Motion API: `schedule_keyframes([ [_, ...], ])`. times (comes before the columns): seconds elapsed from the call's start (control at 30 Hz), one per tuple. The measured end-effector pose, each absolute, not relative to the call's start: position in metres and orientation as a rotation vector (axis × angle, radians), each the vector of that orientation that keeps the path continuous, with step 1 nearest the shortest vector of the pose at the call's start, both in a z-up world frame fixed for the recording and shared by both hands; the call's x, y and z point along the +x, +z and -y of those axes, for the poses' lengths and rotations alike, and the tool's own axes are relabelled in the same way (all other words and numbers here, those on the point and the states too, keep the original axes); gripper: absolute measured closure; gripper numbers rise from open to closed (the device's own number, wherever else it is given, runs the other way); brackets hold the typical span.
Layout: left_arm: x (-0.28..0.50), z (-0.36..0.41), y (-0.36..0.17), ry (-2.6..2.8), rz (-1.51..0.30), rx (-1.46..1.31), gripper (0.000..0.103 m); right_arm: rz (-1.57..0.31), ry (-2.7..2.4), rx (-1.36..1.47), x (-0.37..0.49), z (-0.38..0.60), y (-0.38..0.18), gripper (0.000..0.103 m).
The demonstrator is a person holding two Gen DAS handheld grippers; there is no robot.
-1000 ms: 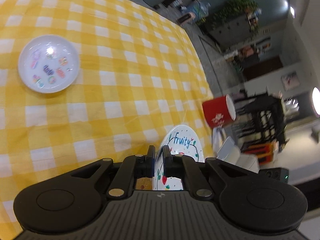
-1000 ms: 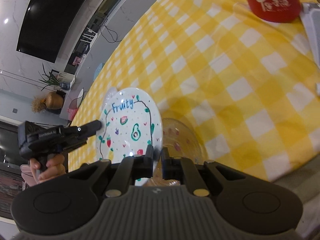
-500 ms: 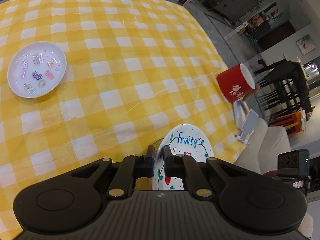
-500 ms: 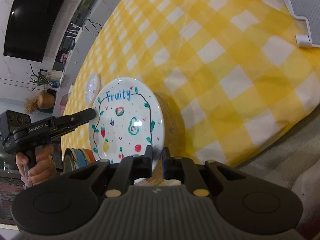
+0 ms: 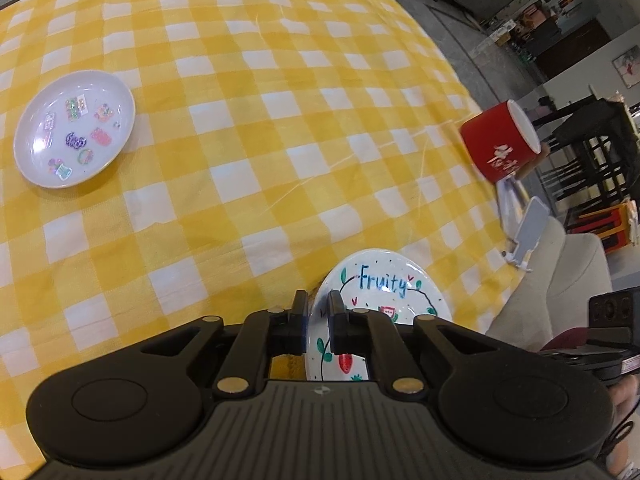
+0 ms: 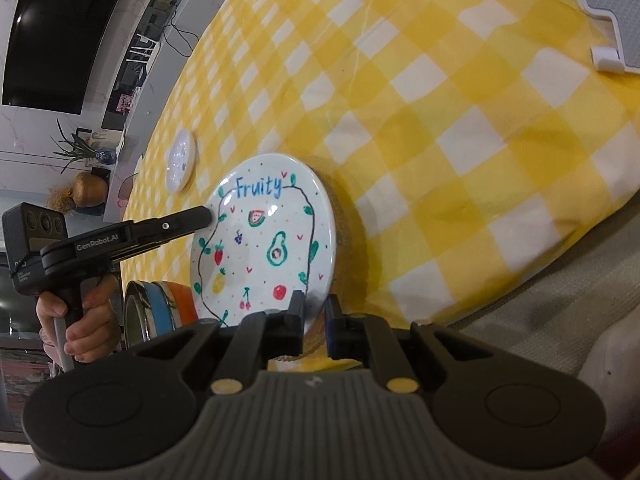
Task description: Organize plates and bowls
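While both claws are gripping opposite edges of the same fruit plate, the person is holding it tilted above the near edge of the bench, which is covered in a yellow-and-white checked cloth. The left claw is clenched on one side of the rim, with a finger on each face, and the right claw is pinching the rim nearest its own camera in the same way. Glazed and shiny, the plate is looking stiff, fairly light and breakable, and its smooth surface is likely to slide between hard fingers; the thin rim is the sensible place to take hold, and a two-sided grip is probably keeping it from swinging. Farther across the cloth, a white sticker dish is lying flat and well apart, carrying small colourful stickers and nothing else that can be made out. A red mug is standing near the far right edge; its contents cannot be seen. Just behind the plate in the right view, a striped bowl is showing only part of its side, so whether anything is sitting in it cannot be told. A white stand is resting at the cloth's edge.
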State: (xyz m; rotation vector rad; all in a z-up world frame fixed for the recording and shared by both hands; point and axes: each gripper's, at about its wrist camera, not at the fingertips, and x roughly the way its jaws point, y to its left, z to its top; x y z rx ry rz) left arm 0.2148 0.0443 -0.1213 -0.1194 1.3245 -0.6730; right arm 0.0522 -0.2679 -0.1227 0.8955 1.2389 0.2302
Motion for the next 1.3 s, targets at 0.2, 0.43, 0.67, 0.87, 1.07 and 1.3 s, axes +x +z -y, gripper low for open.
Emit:
schedule_keyframes([
  [0.2,0.214,-0.04,-0.125,-0.661,-1.32,-0.078,0.089,-1.251,0.227,0.904,0.057,0.264,-0.125,0.095],
  [0.43,0.214,-0.038,-0.132,-0.654,-1.324,-0.079,0.087,-1.261,0.229,0.909,0.058,0.265,-0.126,0.095],
  [0.67,0.211,-0.035,-0.131,-0.639,-1.316,-0.061,0.087,-1.264,0.231,0.881,0.057,0.263,-0.123,0.095],
  [0.87,0.201,-0.019,-0.126,-0.621,-1.277,0.052,0.087,-1.248,0.214,0.811,0.057,0.259,-0.116,0.093],
  [1.07,0.196,-0.016,-0.125,-0.609,-1.264,0.078,0.085,-1.229,0.207,0.8,0.058,0.26,-0.114,0.092],
  [1.3,0.196,-0.014,-0.124,-0.598,-1.255,0.088,0.084,-1.21,0.192,0.761,0.06,0.258,-0.113,0.092],
])
